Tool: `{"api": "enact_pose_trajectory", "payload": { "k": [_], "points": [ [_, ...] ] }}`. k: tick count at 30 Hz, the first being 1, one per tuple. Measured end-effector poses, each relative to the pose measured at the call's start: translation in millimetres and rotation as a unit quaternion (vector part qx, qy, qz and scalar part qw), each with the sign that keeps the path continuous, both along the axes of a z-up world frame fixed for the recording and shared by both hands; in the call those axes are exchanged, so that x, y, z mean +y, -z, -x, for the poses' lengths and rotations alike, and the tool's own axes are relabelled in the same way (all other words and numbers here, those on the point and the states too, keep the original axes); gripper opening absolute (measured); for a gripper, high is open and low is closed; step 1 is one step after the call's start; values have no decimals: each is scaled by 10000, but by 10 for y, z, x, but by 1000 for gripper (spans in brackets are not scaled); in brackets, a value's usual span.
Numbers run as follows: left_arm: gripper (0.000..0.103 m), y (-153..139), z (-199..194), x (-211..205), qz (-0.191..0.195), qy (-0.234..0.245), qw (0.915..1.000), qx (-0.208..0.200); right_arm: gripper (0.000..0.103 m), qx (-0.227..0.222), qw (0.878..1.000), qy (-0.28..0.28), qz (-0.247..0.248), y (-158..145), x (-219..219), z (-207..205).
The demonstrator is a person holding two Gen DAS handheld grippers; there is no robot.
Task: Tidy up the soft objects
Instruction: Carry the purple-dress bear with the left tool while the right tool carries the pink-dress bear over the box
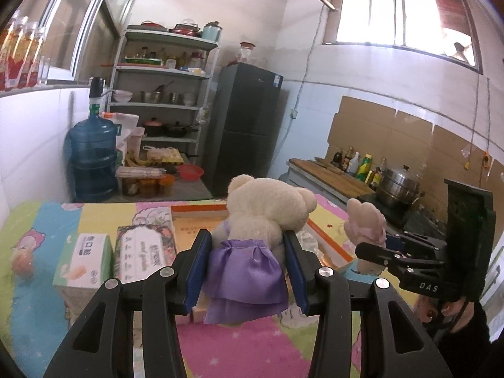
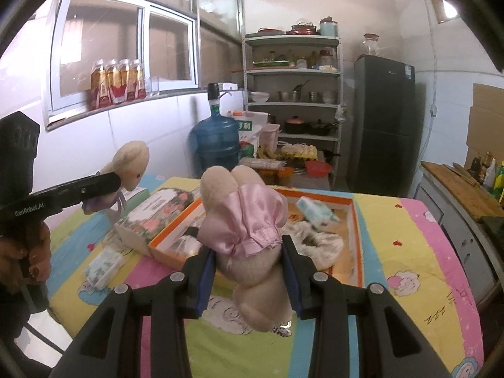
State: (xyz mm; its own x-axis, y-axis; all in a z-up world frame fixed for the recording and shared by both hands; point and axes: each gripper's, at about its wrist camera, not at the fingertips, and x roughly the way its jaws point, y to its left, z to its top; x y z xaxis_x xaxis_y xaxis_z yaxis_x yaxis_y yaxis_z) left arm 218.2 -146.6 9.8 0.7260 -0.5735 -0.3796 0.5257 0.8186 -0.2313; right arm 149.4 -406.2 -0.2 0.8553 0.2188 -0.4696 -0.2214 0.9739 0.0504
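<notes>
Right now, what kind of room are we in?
Most likely a home kitchen. A fridge stands beside a shelf of pots and bowls, and a steamer sits on the counter next to sauce bottles.

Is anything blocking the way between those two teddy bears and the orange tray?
Nothing visible. The purple-skirted bear and pink-skirted bear hang clamped above the table, and open air separates both from the orange tray, though cloths already lie inside it.

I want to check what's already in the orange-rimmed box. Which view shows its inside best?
The right wrist view: the orange-rimmed box lies open there, with a white cloth and a small packet inside. In the left wrist view the cream bear hides most of it.
</notes>
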Motion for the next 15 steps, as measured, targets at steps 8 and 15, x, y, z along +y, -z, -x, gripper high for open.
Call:
{"api": "enact_pose_trajectory", "payload": {
  "k": [8, 15],
  "points": [
    [48, -19, -173, -300, -21, -89, 10000, -8, 40, -229, 9996, -16, -172, -79, -202, -172],
    [48, 11, -360, -509, -88, -259, 9996, 73, 40, -338, 9991, -107, -221, -91, -293, -330]
  ]
}}
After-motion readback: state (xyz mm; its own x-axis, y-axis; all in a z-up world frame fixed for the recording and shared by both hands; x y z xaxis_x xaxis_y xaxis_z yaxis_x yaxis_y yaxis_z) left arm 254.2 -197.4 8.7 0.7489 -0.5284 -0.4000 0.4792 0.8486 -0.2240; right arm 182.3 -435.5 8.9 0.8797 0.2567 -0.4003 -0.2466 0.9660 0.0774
